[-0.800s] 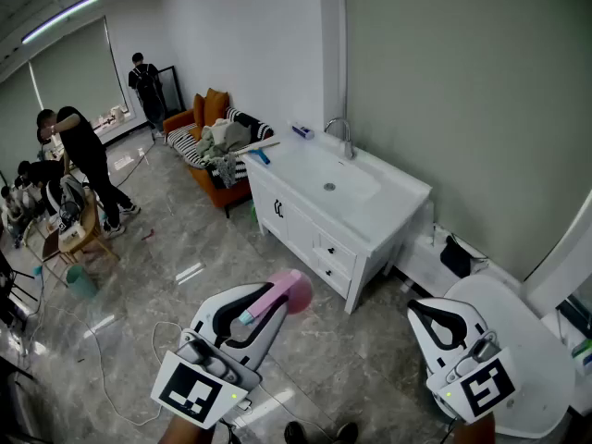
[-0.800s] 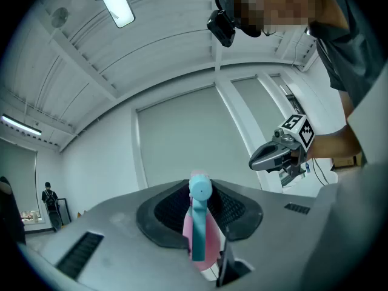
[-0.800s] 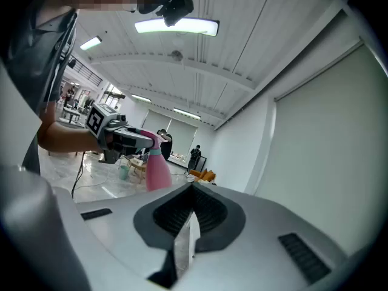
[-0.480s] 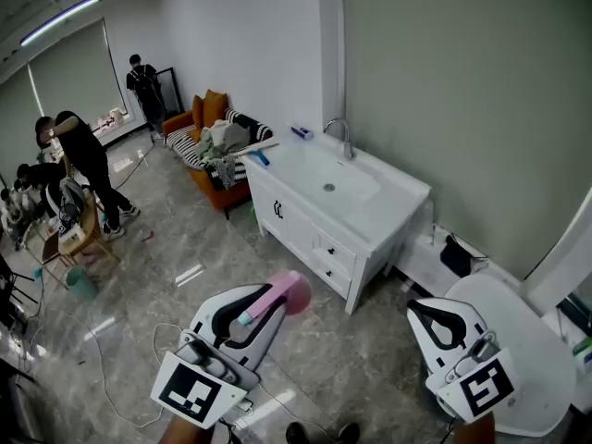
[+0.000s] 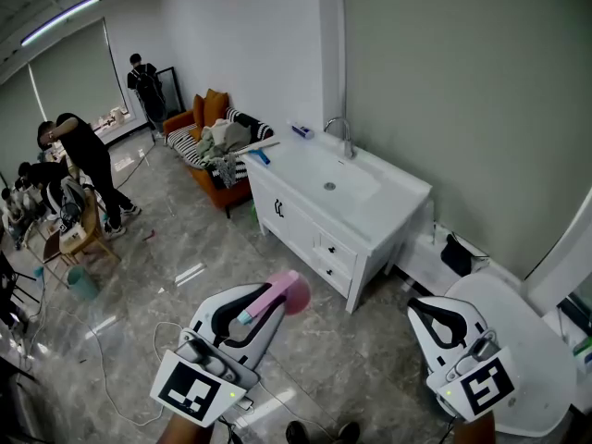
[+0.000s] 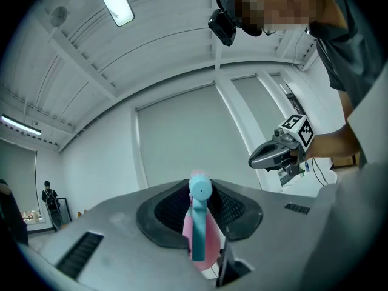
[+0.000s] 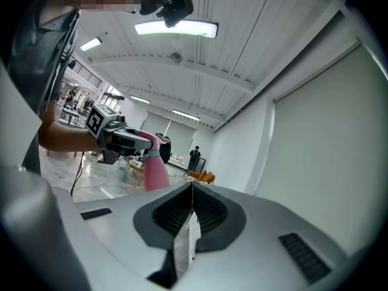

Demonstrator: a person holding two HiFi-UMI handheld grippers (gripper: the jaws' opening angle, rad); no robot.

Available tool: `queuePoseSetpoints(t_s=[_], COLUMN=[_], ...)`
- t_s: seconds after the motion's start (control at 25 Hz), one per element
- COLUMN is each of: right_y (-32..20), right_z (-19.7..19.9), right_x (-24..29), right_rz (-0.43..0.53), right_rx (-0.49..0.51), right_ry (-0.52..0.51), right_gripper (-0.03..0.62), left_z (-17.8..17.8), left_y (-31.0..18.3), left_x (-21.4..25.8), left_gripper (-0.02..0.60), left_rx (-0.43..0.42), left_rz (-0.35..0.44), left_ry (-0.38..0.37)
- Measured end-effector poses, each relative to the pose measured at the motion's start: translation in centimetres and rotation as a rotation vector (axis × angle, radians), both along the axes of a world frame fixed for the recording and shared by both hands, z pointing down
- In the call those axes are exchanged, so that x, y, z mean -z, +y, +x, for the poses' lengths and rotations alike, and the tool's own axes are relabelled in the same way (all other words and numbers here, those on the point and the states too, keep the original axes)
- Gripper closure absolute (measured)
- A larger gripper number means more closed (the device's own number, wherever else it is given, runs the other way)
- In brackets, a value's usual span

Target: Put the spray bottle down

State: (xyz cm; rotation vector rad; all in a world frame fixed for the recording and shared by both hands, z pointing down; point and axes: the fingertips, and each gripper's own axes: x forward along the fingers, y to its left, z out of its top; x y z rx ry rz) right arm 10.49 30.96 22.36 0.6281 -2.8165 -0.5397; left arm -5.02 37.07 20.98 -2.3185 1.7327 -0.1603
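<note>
A pink spray bottle [image 5: 289,290] with a teal trigger [image 5: 245,319] hangs in the air over the grey tiled floor. My left gripper [image 5: 270,300] is shut on it at the lower left of the head view. In the left gripper view the bottle [image 6: 200,238] sits between the dark pads with its teal head up. My right gripper [image 5: 421,307] is held at the lower right, shut, with nothing in it. Its pads [image 7: 206,214] meet in a thin line. From the right gripper view the pink bottle [image 7: 156,170] hangs below the left gripper [image 7: 130,139].
A white sink cabinet [image 5: 314,234] with a faucet [image 5: 344,137] stands against the wall ahead. An orange sofa [image 5: 208,109] piled with clothes is beyond it. Several people [image 5: 88,160] stand at the far left. A white rounded fixture [image 5: 532,363] is at my right; cables [image 5: 102,377] lie on the floor.
Both grippers and the bottle stay where they were. Only a person at the far left has shifted a little.
</note>
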Motion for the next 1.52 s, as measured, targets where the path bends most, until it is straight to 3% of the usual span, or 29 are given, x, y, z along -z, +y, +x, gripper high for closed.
queuePoseSetpoints(t_s=[0.48, 1.2, 1.52], right_y=[-1.5, -6.2, -6.4], right_z=[2.1, 8.4, 7.4], right_x=[-0.2, -0.3, -0.6], right_rz=[-0.007, -0.006, -0.011], right_rx=[0.015, 0.051, 0.025], right_ry=[-0.008, -0.034, -0.014], right_gripper=[0.585, 0.585, 0.585], left_z=[1.7, 7.3, 6.0], left_y=[-1.1, -4.6, -5.3], left_x=[0.1, -0.4, -0.7], left_gripper=[0.497, 0.497, 0.497], left_rx=[0.026, 0.077, 0.054], left_rz=[-0.007, -0.023, -0.026], left_ry=[-0.011, -0.030, -0.016])
